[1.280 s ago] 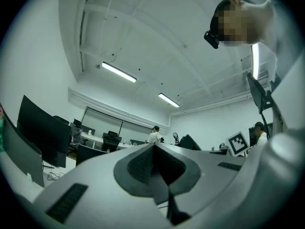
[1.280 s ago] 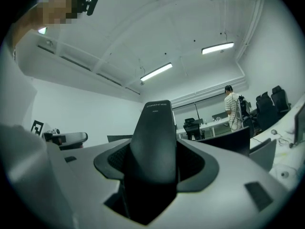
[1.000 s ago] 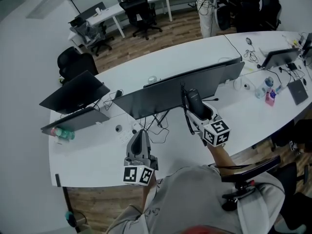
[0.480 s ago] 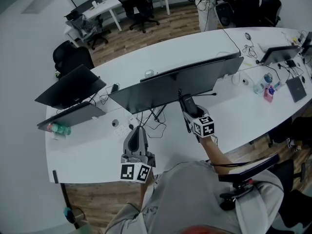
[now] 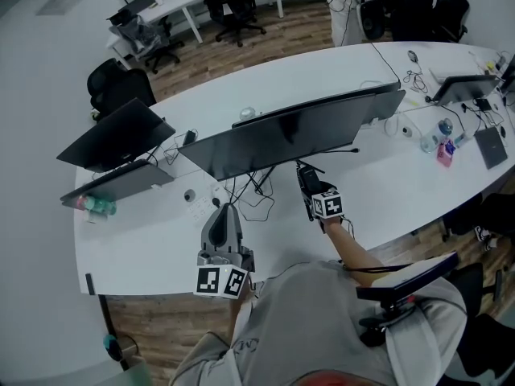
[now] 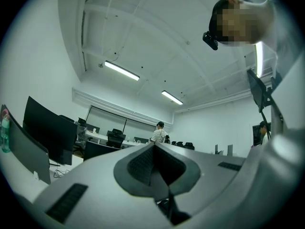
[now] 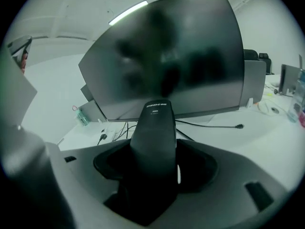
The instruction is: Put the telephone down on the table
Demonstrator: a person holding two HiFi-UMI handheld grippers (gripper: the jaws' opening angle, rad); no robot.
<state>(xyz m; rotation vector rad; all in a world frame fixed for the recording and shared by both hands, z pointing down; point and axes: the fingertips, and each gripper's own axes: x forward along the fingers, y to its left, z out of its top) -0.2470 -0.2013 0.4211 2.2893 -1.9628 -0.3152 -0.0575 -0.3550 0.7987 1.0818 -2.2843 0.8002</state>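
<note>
Right now the right gripper's (image 7: 155,162) jaws are clamped on the telephone (image 7: 155,130), a black handset that stands up between them with small print near its top end. In the head view I see that gripper (image 5: 311,186) tilted downward over the white table (image 5: 402,195), with the telephone (image 5: 306,174) poking out past the jaws toward the foot of the wide dark monitor (image 5: 298,135). I cannot tell whether the handset's tip touches the tabletop.

My left gripper (image 6: 159,171) has its jaws pressed together, and its view looks level across the room. From the head view it (image 5: 224,222) sits near the table's near edge, well left of the right gripper.

A tangle of black cables (image 5: 253,193) lies on the table between the two grippers, under the monitor. Farther left stands a second dark monitor (image 5: 113,135), and a bottle (image 5: 96,206) lies near the table's left end. At the far right of the table there are small items and a pink container (image 5: 445,157). A person in a striped top (image 5: 342,6) stands beyond the table's far side.
</note>
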